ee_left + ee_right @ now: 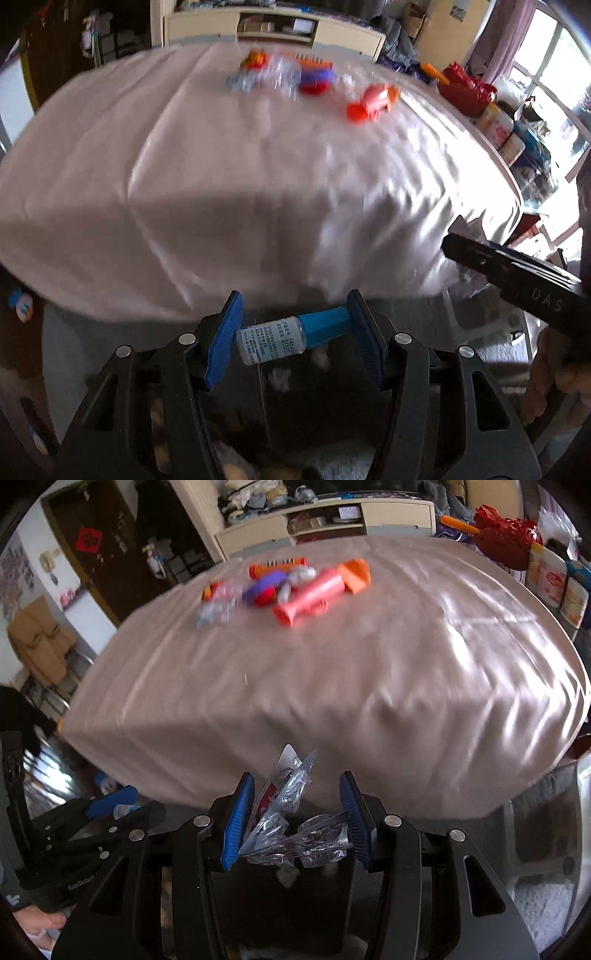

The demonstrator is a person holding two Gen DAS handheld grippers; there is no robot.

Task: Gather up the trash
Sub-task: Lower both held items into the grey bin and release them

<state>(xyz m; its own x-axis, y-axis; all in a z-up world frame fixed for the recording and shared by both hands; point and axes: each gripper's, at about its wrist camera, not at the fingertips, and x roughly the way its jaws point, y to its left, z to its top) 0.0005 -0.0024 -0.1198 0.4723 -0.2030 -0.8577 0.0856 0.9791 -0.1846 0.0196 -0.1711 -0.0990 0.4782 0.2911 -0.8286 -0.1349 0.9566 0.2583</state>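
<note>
Trash is in both grips, off the near edge of the table (332,686): left gripper (295,332) fingers clamp a small blue-capped bottle (291,338), right gripper (295,816) fingers pinch a crumpled clear wrapper (291,827), so next probably comes carrying both to a bin, which is out of view.

A small bottle (291,338) with a clear body, a white printed label and a blue cap lies crosswise between the pads of the left tongs (295,339), cap end against the right pad. A crumpled clear plastic wrapper (291,819) with silver foil and a red patch is wedged between the pads of the right tongs (293,821), one corner sticking upward.
</note>
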